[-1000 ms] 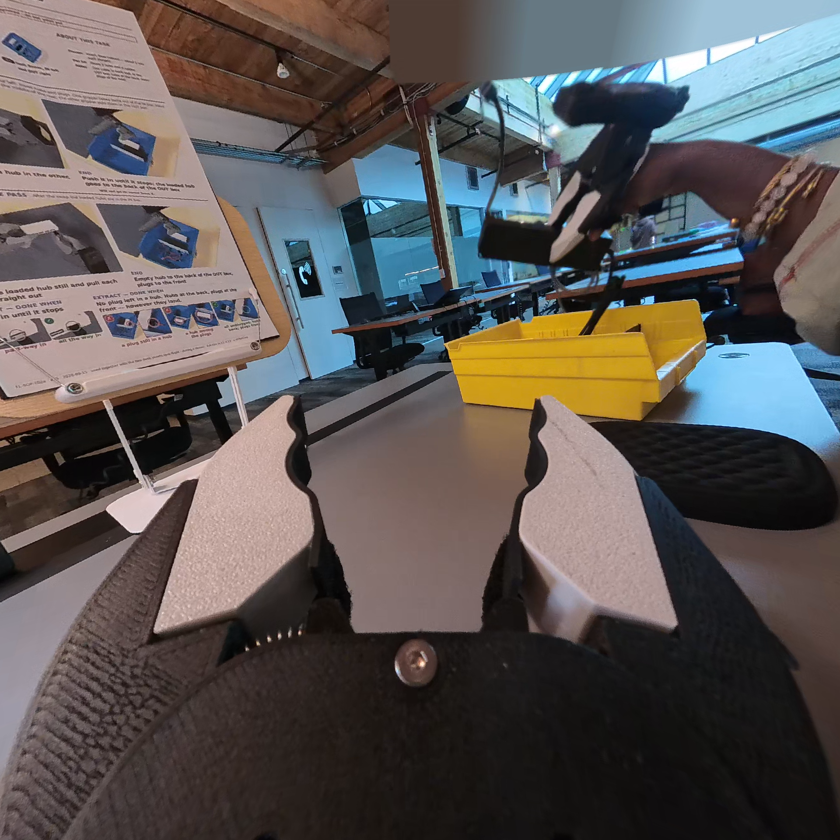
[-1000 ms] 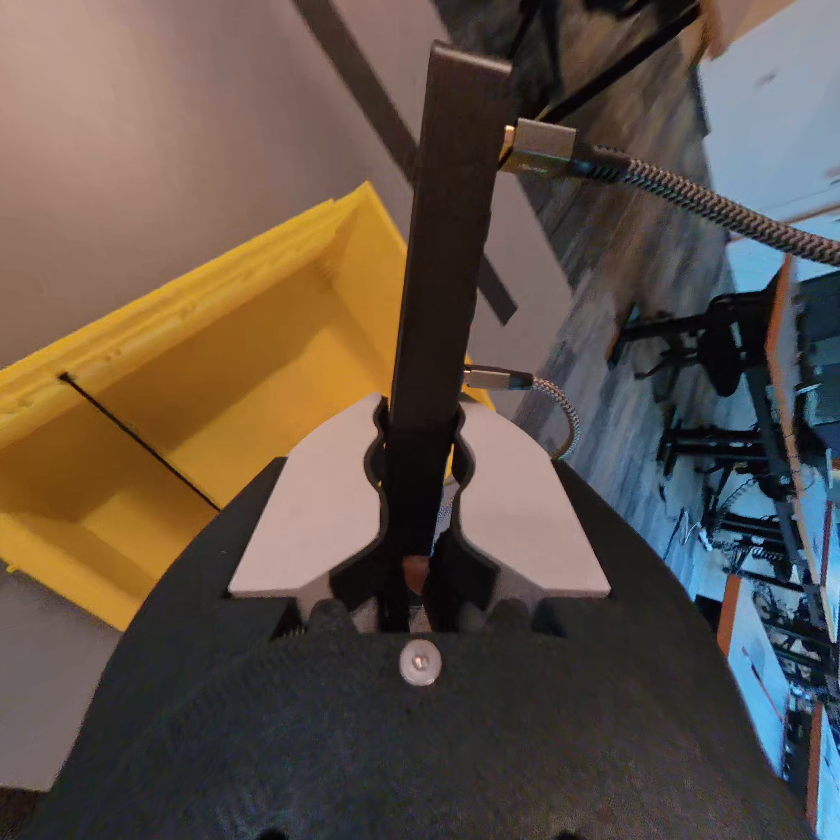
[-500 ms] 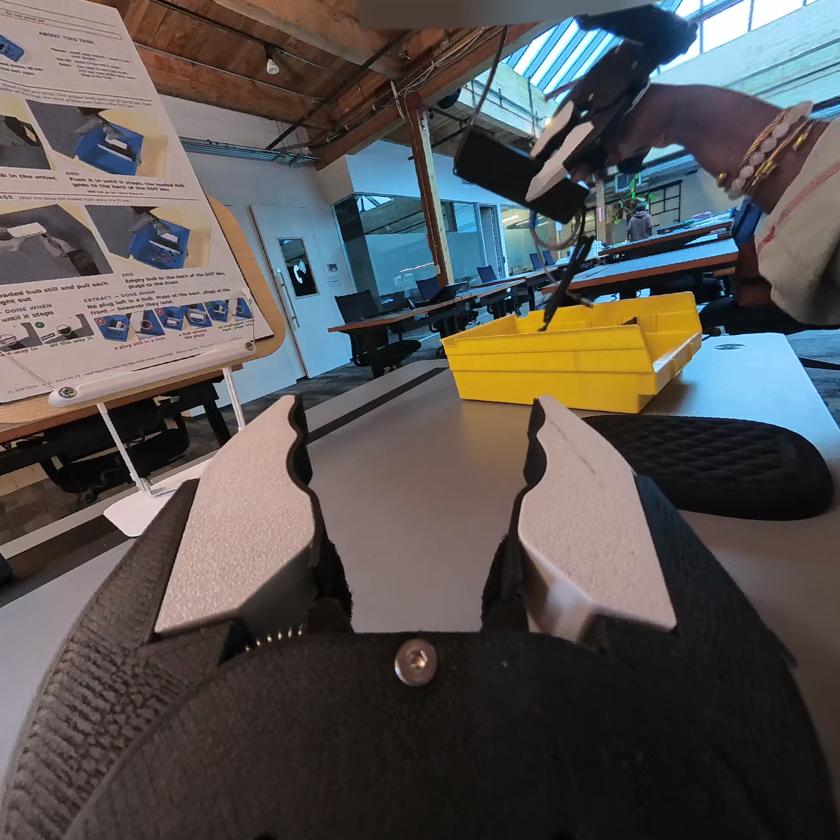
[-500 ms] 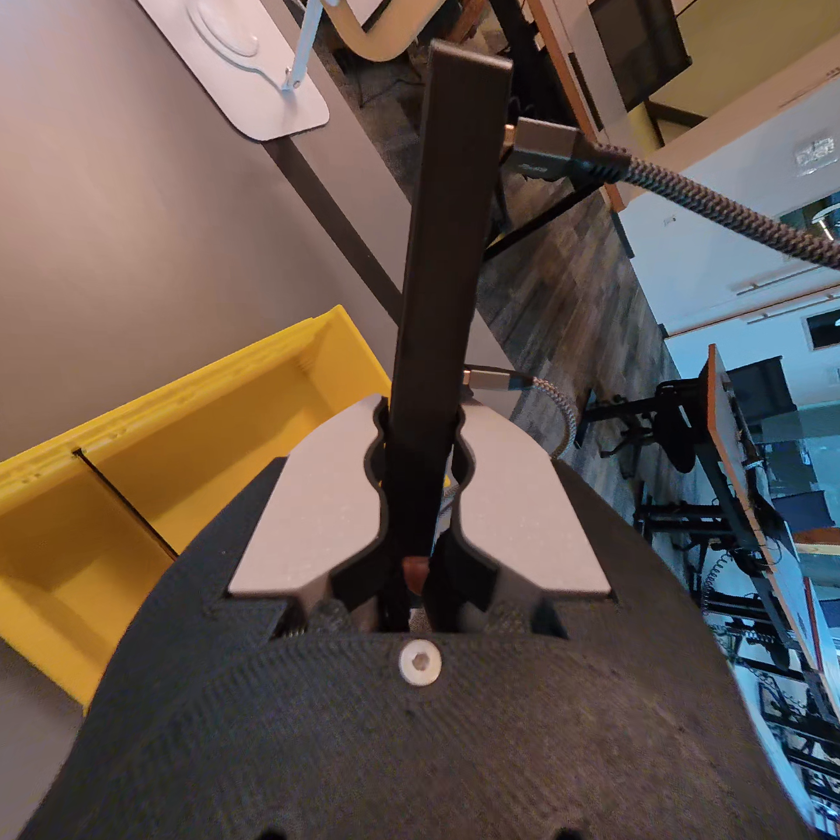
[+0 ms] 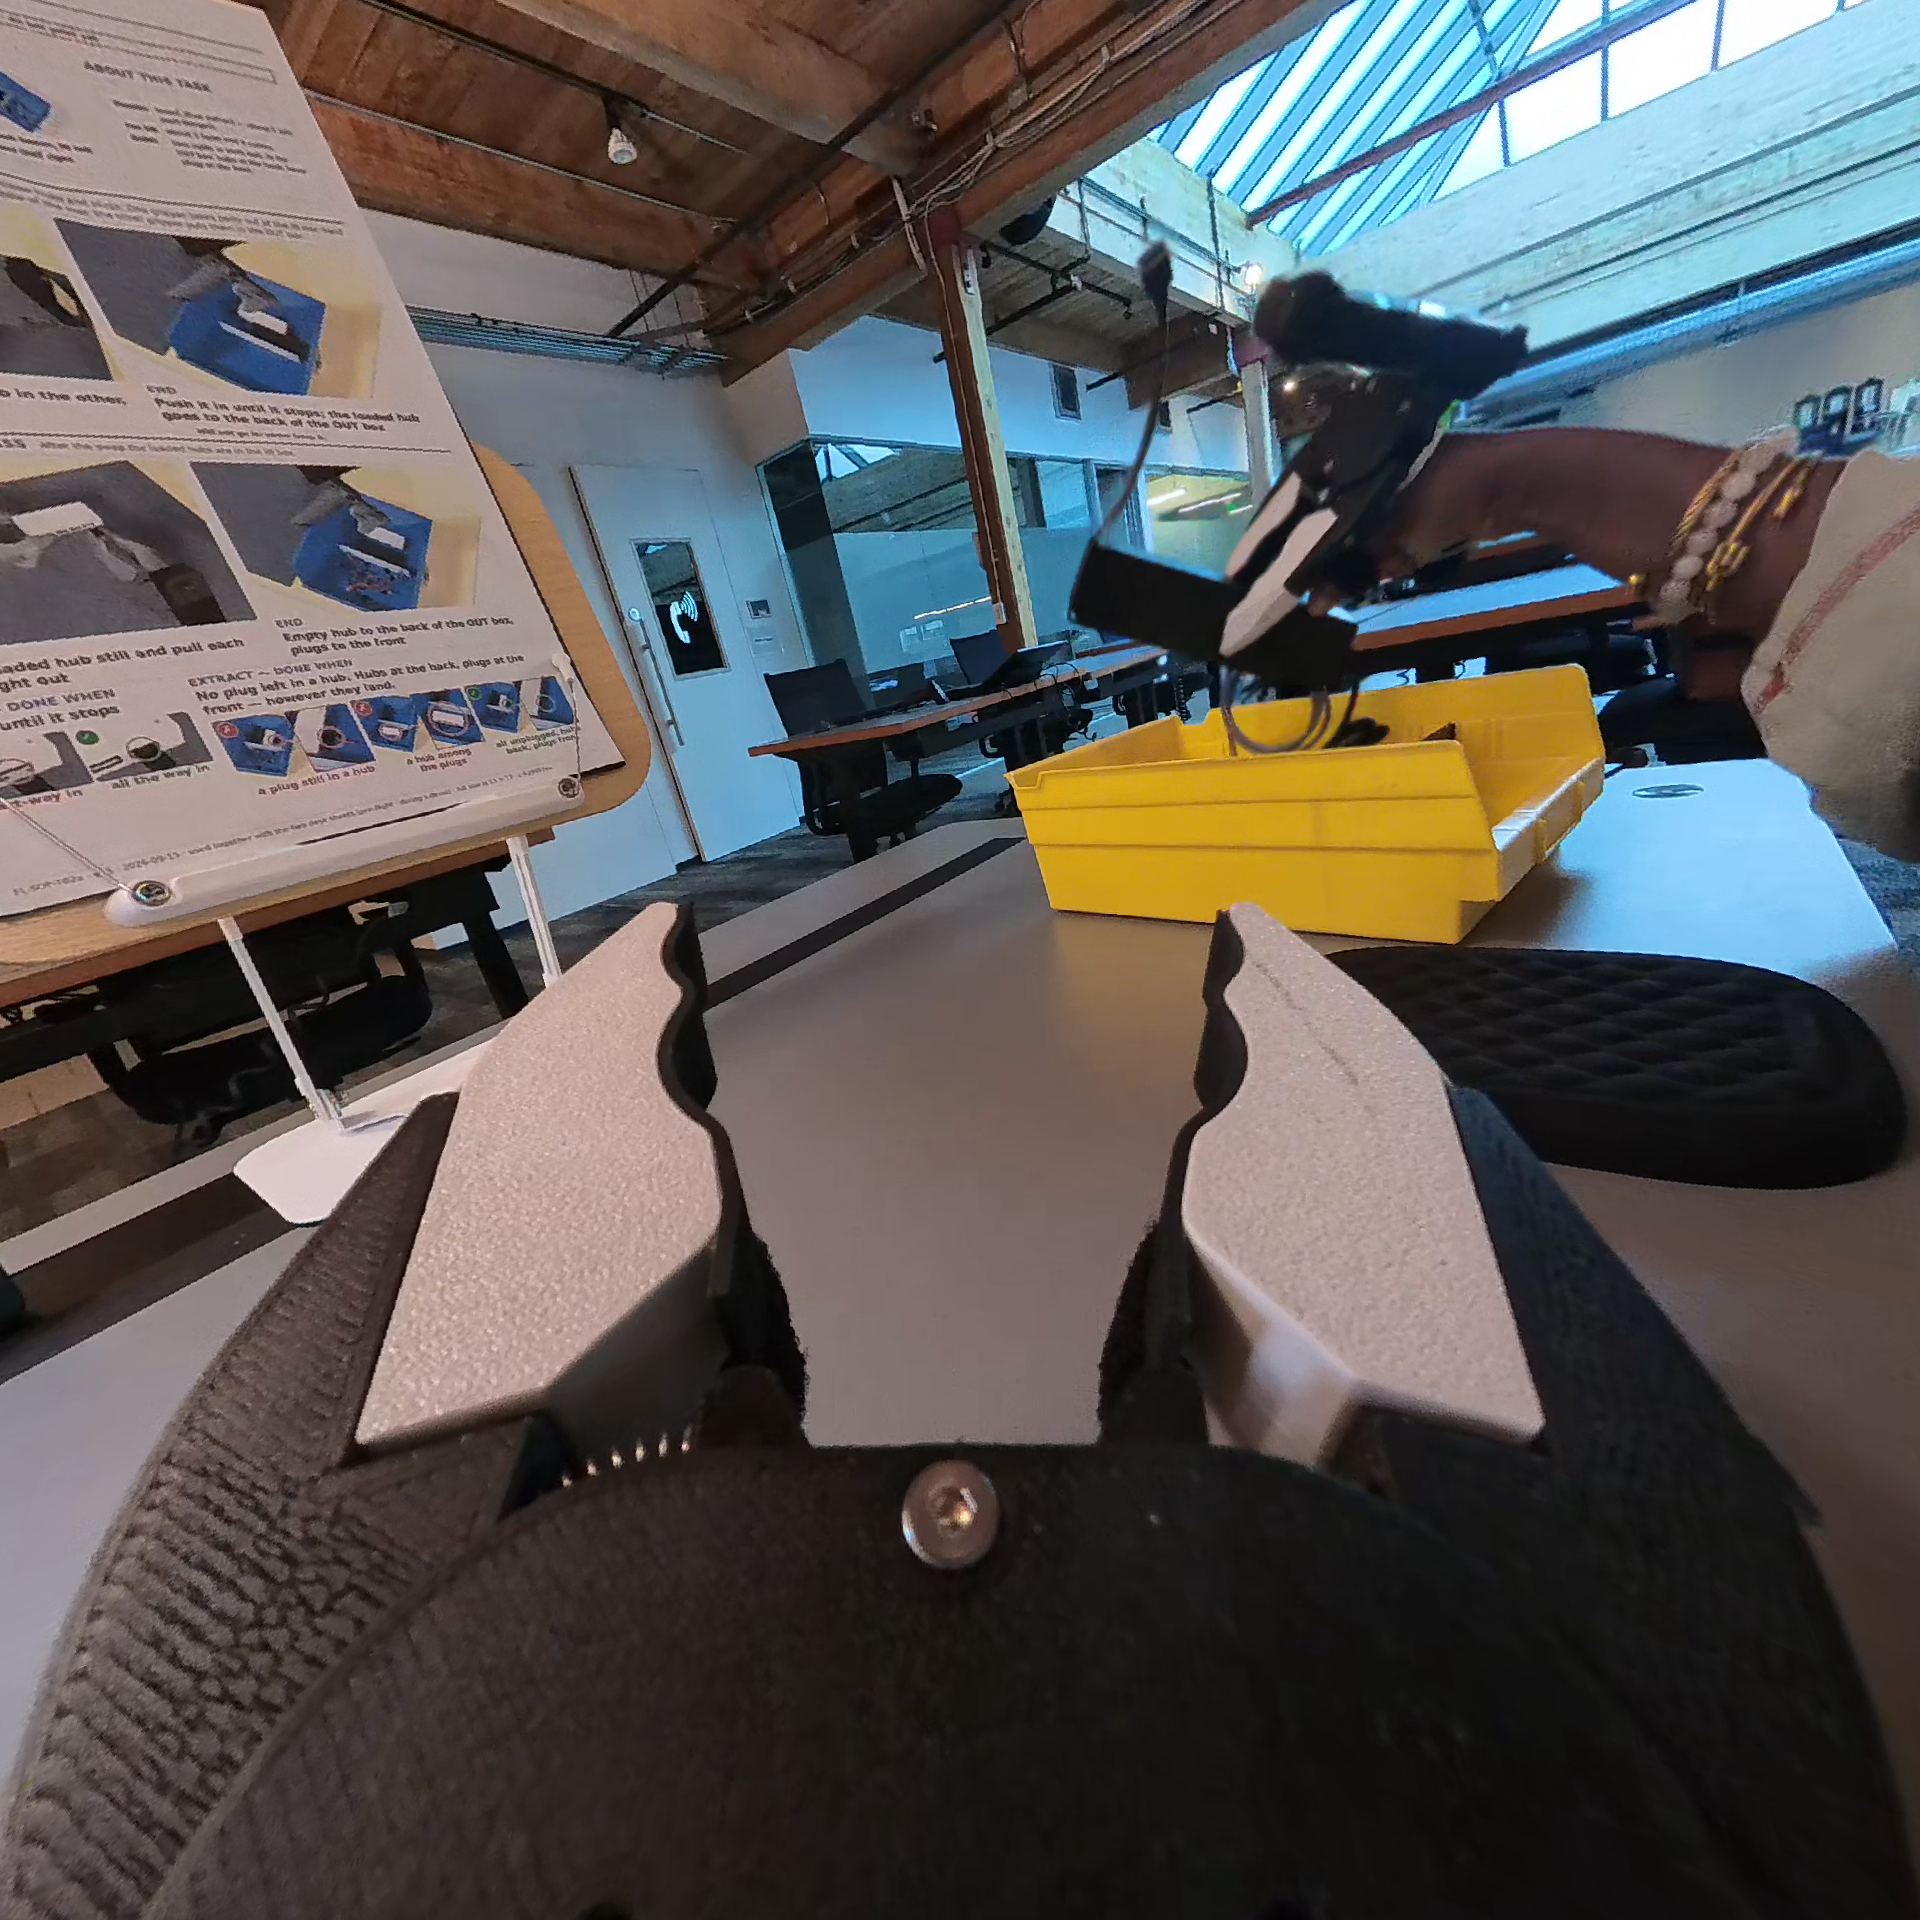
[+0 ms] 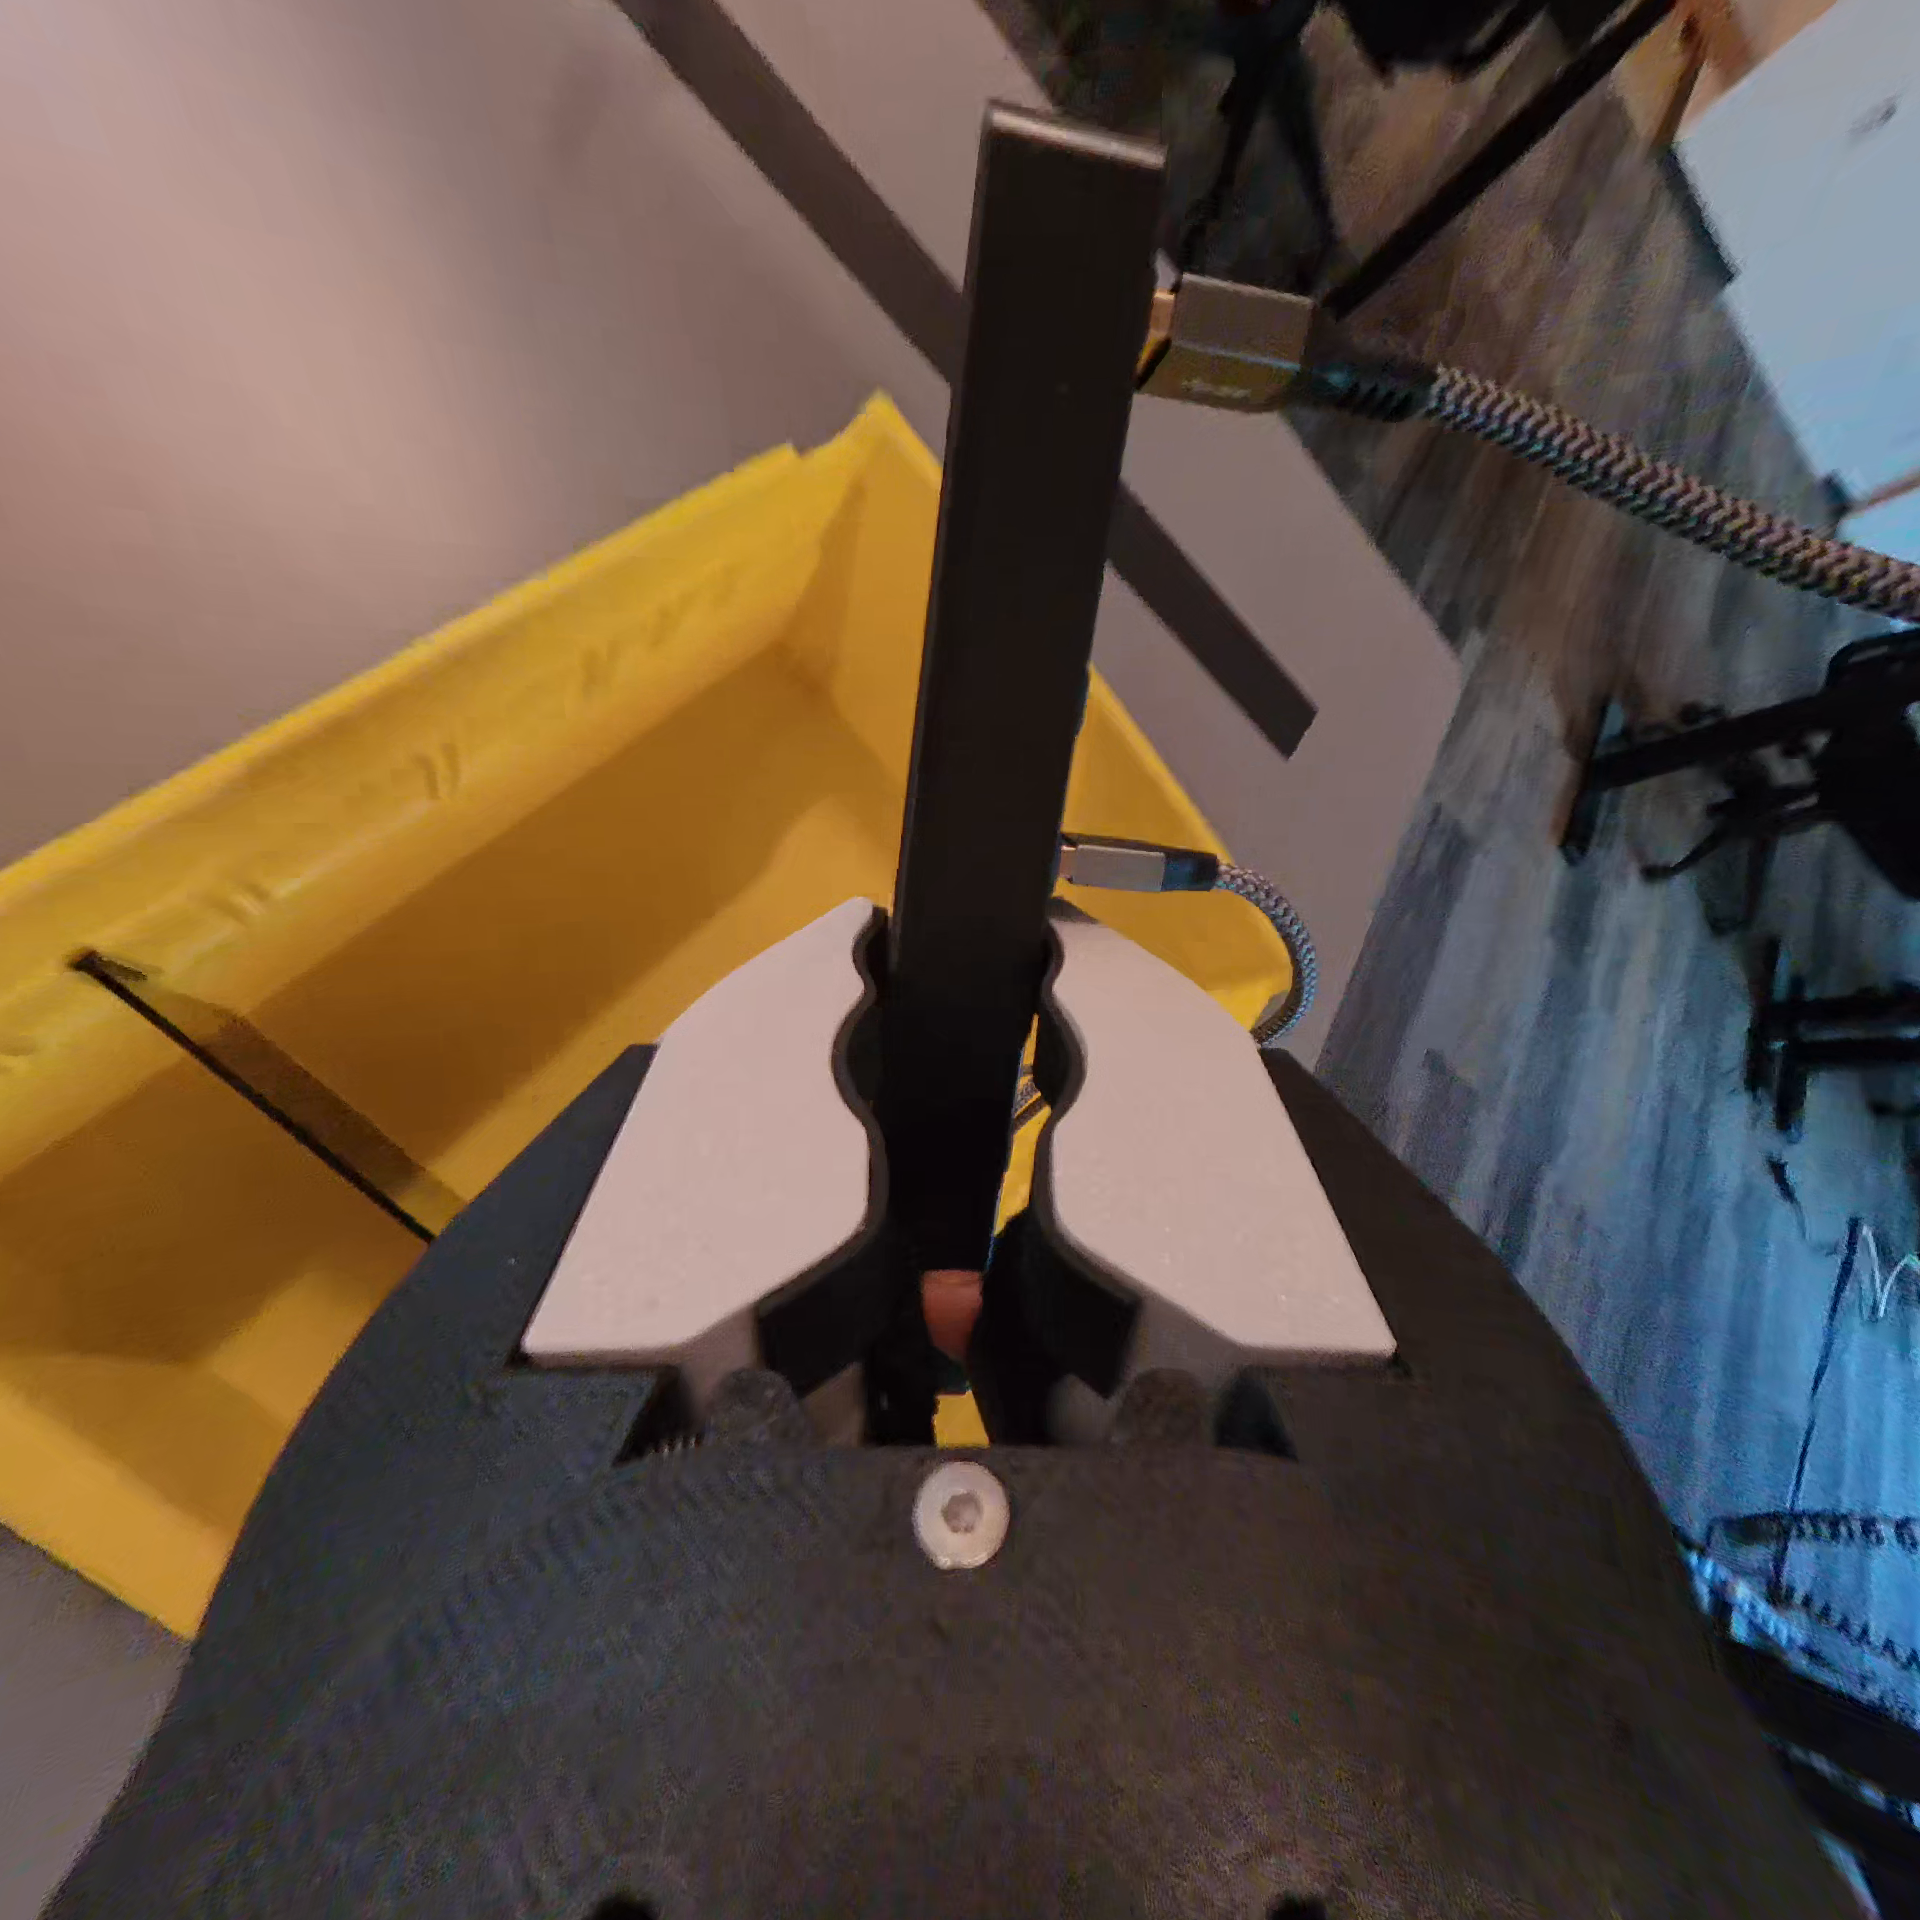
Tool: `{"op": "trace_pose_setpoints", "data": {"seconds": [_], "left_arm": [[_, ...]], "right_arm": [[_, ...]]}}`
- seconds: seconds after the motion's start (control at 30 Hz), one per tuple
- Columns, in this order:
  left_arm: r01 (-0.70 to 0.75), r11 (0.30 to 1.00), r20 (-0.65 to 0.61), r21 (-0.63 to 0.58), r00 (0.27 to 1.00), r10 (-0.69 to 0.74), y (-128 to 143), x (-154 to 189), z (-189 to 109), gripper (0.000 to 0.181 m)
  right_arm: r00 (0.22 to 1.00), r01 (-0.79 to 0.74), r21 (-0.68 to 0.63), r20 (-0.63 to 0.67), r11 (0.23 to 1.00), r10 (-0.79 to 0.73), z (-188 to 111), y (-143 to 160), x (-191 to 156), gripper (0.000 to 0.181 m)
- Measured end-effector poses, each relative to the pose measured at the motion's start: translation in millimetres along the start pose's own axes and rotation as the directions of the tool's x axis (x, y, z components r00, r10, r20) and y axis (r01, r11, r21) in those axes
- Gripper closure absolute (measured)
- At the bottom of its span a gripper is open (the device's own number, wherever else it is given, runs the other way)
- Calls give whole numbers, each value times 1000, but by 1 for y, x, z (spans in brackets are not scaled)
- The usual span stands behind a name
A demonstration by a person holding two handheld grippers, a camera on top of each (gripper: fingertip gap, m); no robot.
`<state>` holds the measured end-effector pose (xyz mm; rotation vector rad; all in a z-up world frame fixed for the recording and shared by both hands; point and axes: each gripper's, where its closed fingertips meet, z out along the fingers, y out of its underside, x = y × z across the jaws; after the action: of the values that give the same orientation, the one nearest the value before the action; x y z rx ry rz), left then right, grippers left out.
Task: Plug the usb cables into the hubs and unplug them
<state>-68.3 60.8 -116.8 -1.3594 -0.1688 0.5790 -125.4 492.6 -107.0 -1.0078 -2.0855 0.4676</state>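
In the left wrist view, the left gripper (image 5: 951,1039) sits low over the smooth grey counter (image 5: 935,1143), its two pale grey fingers (image 5: 582,1164) spread wide apart with nothing between them. At about 10 o'clock a printed instruction sheet with photographs (image 5: 239,499) leans on a rounded wooden board carried by a thin white wire stand (image 5: 312,1049). At 1 o'clock a yellow plastic bin (image 5: 1299,821) rests on the counter, and just in front of it, at 3 o'clock, lies a black quilted oval pad (image 5: 1621,1049). Above the bin hangs the right gripper (image 5: 1262,582), held by a hand (image 5: 1507,499) with beaded bracelets at the wrist; it is clamped on a slim black rectangular USB hub (image 5: 1153,613). Thin cables droop from the hub into the bin (image 5: 1288,722). Desks and office chairs stand in the room beyond.

In the right wrist view, the right gripper (image 6: 961,997) looks down, its pale fingers (image 6: 748,1143) closed tight on the near end of the black hub (image 6: 1029,582), which runs toward 12 o'clock. Two plugs sit in the hub's right edge: a metal-shelled plug on a thick braided cable (image 6: 1236,348) near the far end at 1 o'clock, and a smaller silver plug on a thinner braided cable (image 6: 1138,864) just ahead of the fingertips, its cord curling down behind the right finger. Below, at 9 o'clock, the yellow bin (image 6: 416,810) lies open; a thin dark divider (image 6: 260,1091) crosses it, and the compartments in sight show only bare yellow floor. Grey counter (image 6: 312,312) lies at 11 o'clock, and wood-patterned floor (image 6: 1558,935) with chair bases at 3 o'clock.
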Motion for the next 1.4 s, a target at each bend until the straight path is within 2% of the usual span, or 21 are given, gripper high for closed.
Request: {"op": "trace_pose_setpoints", "data": {"seconds": [0.13, 0.3, 0.53, 0.7, 0.93, 0.97, 1.13, 1.27, 1.4], "left_arm": [[-1, 1000, -2, -2, 1000, 1, 0, 0, 0, 90], [-5, 1000, -6, -4, 1000, 5, 1, 1, 0, 90], [-4, 1000, -8, -5, 1000, 4, 1, 1, 0, 90], [-9, 1000, -13, -8, 1000, 9, 1, 2, 0, 90], [-17, 1000, -20, -14, 1000, 17, 2, 4, 1, 90], [-18, 1000, -20, -14, 1000, 18, 2, 4, 1, 90], [-11, 1000, -16, -9, 1000, 11, 2, 3, 0, 90], [-16, 1000, -20, -15, 1000, 16, 3, 4, 1, 90], [-14, 1000, -18, -17, 1000, 14, 3, 4, 1, 90]], "right_arm": [[999, -23, -123, 39, 992, 28, 20, 33, -9, 156], [992, -15, -219, 122, 976, 42, 40, 59, -28, 156], [965, 74, -321, 261, 944, 13, 60, 75, -54, 156], [915, 118, -391, 400, 913, 54, 65, 87, -79, 155], [855, 36, -405, 486, 914, 182, 71, 87, -94, 154], [851, 16, -399, 486, 917, 197, 71, 86, -93, 151], [913, -60, -382, 352, 922, 206, 70, 83, -81, 114], [969, -127, -318, 161, 940, 185, 58, 66, -63, 101], [975, -220, -171, -8, 960, 222, 31, 35, -50, 95]]}}
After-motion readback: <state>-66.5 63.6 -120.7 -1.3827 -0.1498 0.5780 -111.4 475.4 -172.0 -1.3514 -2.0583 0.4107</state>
